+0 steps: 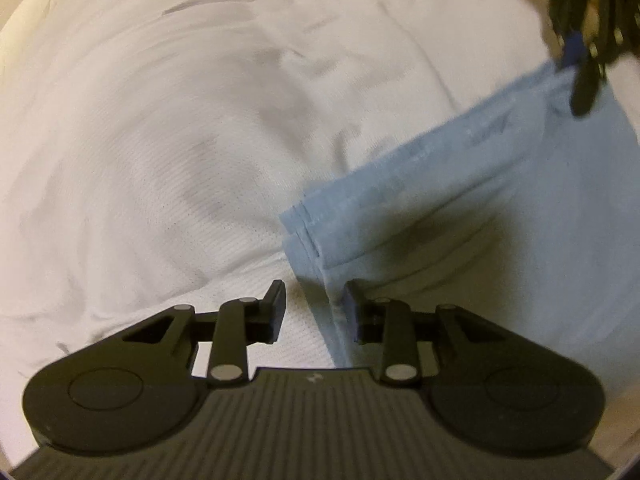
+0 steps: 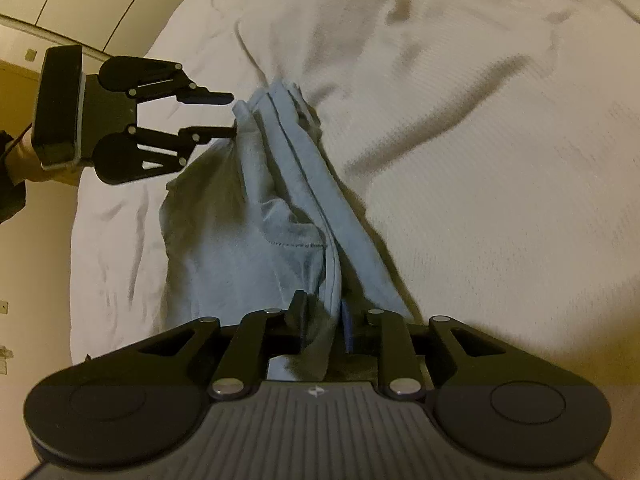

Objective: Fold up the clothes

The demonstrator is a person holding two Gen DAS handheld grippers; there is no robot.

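A light blue garment (image 1: 480, 200), folded into a long strip with its hems stacked, lies on the white bed sheet (image 1: 160, 160). My left gripper (image 1: 315, 310) stands open at one end of it, and the hem runs between the fingers close to the right pad. From the right wrist view the left gripper (image 2: 230, 116) shows its jaws apart at the garment's (image 2: 260, 240) far end. My right gripper (image 2: 322, 318) is at the other end, jaws slightly apart, with a fold of cloth lying loose between them. In the left wrist view the right gripper (image 1: 578, 68) sits at the strip's far corner.
The wrinkled white sheet (image 2: 480, 160) covers the bed on all sides of the garment. The bed's edge (image 2: 76, 280) runs down the left of the right wrist view, with beige floor and a wall beyond. A person's sleeve (image 2: 10, 188) shows behind the left gripper.
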